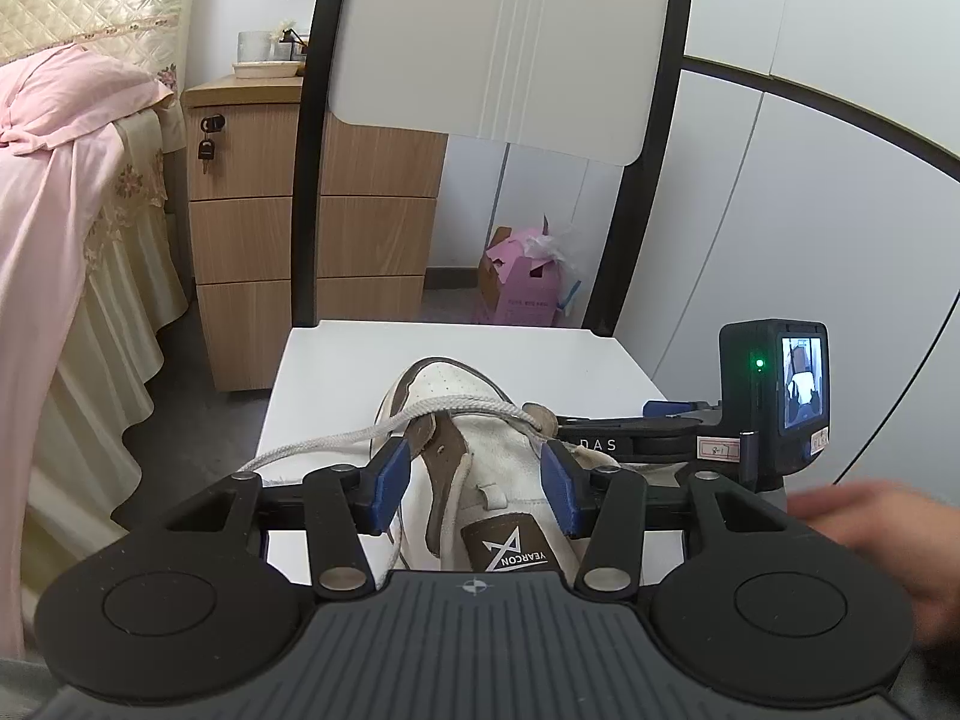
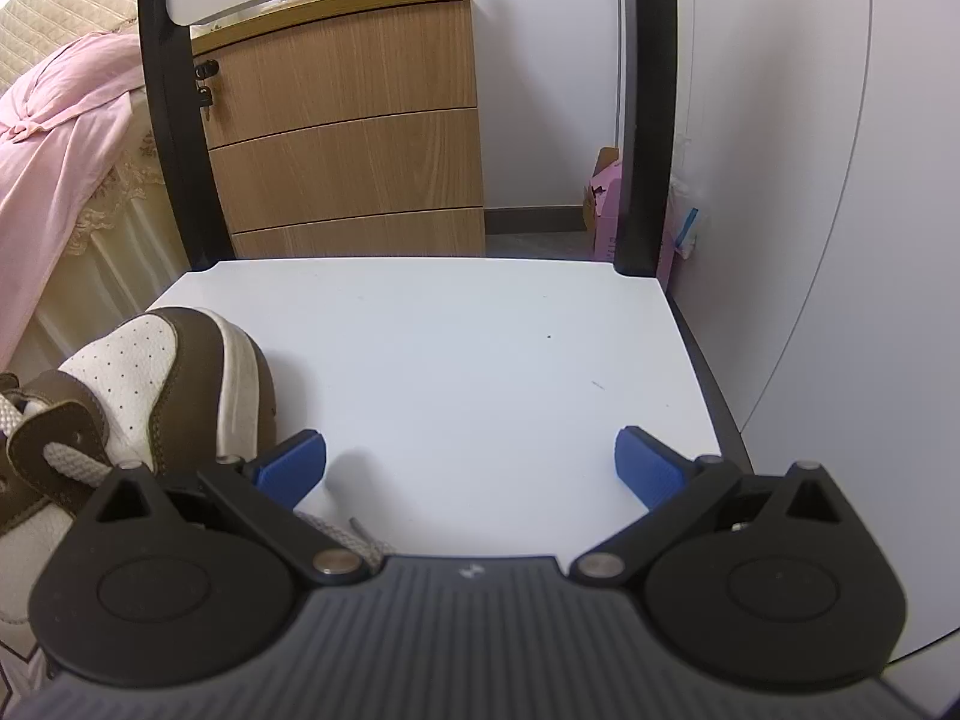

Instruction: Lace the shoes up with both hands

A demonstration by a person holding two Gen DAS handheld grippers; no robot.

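A white and brown sneaker (image 1: pixel 480 468) lies on a white chair seat (image 2: pixel 480 330), toe pointing away. My left gripper (image 1: pixel 475 485) is closed across the shoe's upper: one blue pad presses the brown eyelet flap, the other the white side, and the tongue label shows between them. A pale lace (image 1: pixel 312 447) runs across the front eyelets and trails off to the left. My right gripper (image 2: pixel 471 471) stands wide open over bare seat, just right of the sneaker (image 2: pixel 162 384). A loose lace end (image 2: pixel 354 534) lies under its left finger. One black finger (image 1: pixel 606 420) of it shows beside the shoe.
The chair's backrest (image 1: pixel 510 30) and black frame rise behind the seat. Beyond stand a wooden drawer cabinet (image 1: pixel 252 240), a bed with pink cloth (image 1: pixel 60 180) at left and a pink box (image 1: pixel 522 282) on the floor. A hand (image 1: pixel 870 528) holds the right gripper.
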